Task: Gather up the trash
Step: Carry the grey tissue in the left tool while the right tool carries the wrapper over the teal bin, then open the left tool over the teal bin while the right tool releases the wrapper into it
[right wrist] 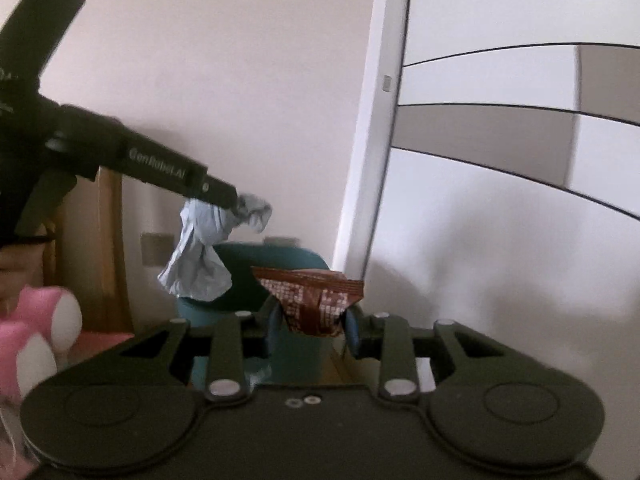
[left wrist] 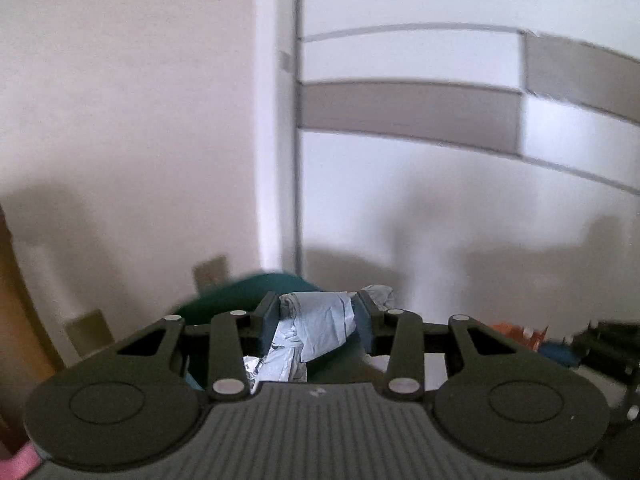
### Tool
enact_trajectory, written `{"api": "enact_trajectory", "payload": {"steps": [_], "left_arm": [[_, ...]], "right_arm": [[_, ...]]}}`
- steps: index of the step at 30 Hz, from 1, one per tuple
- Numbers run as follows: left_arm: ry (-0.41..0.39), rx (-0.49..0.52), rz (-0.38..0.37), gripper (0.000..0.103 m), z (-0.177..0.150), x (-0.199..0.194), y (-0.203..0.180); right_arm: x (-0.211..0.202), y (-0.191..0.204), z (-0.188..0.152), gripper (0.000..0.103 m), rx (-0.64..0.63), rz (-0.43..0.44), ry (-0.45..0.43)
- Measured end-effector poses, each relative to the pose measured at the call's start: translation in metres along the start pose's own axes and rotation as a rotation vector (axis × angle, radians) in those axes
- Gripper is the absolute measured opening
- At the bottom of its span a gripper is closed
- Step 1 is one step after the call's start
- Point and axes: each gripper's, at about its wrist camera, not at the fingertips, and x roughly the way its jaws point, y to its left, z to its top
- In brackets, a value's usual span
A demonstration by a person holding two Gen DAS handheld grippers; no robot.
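**Above the teal bin, both loads at risk of missing**

From the left wrist, my left gripper (left wrist: 316,312) was clenched on a crumpled grey paper (left wrist: 316,320), the teal bin (left wrist: 256,292) just below and behind it. I judged its loose tail might snag on release.

From the right wrist, my right gripper (right wrist: 312,320) pinched a brown wrapper (right wrist: 316,300) by its lower fold; a light wrapper could drift past the rim.

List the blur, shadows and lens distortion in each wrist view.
Left wrist view: motion blur smears the teal bin and clutter at right; soft shadows fall on the door, whose stripes bow from fisheye; the grey wrapper stays fairly sharp. Right wrist view: the brown wrapper is sharp, the left gripper slightly blurred, the door frame leans.
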Motion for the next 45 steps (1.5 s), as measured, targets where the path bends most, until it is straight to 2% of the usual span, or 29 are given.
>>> {"api": "enact_trajectory", "payload": {"steps": [3, 9, 15, 19, 22, 27, 32, 33, 35, 36, 37, 43, 45], "left_arm": [[-0.013, -0.063, 0.029, 0.039, 0.008, 0.022, 0.022], [0.069, -0.144, 0.102, 0.039, 0.013, 0.095, 0.054], [0.226, -0.184, 0.107, 0.040, -0.004, 0.167, 0.068], [0.301, -0.200, 0.095, 0.040, -0.017, 0.194, 0.071], [0.348, -0.181, 0.117, 0.040, -0.031, 0.208, 0.069], [0.409, -0.151, 0.121, 0.042, -0.044, 0.222, 0.066], [0.445, -0.154, 0.100, 0.044, -0.053, 0.222, 0.063], [0.450, -0.159, 0.097, 0.047, -0.056, 0.222, 0.062], [0.445, -0.162, 0.086, 0.061, -0.057, 0.218, 0.063], [0.435, -0.156, 0.087, 0.071, -0.057, 0.215, 0.061], [0.419, -0.146, 0.091, 0.076, -0.056, 0.211, 0.059], [0.371, -0.099, 0.089, 0.076, -0.054, 0.198, 0.042], [0.356, -0.092, 0.084, 0.080, -0.054, 0.190, 0.038]], "right_arm": [[0.030, 0.005, 0.020, 0.030, 0.004, 0.002, 0.000], [0.104, 0.027, 0.035, 0.030, -0.020, 0.008, 0.065], [0.164, 0.044, 0.025, 0.030, -0.059, 0.008, 0.167], [0.194, 0.045, 0.014, 0.031, -0.068, 0.010, 0.232], [0.203, 0.043, 0.005, 0.031, -0.059, 0.005, 0.263], [0.223, 0.042, 0.004, 0.032, -0.044, 0.020, 0.310], [0.225, 0.041, 0.002, 0.040, -0.035, 0.025, 0.309], [0.224, 0.040, 0.003, 0.042, -0.030, 0.025, 0.303], [0.220, 0.037, 0.004, 0.043, -0.015, 0.024, 0.293], [0.224, 0.034, 0.007, 0.047, -0.008, 0.024, 0.288], [0.222, 0.033, 0.008, 0.049, -0.002, 0.023, 0.282], [0.197, 0.020, 0.005, 0.051, 0.008, 0.018, 0.248], [0.186, 0.014, 0.003, 0.051, 0.019, 0.017, 0.237]]}}
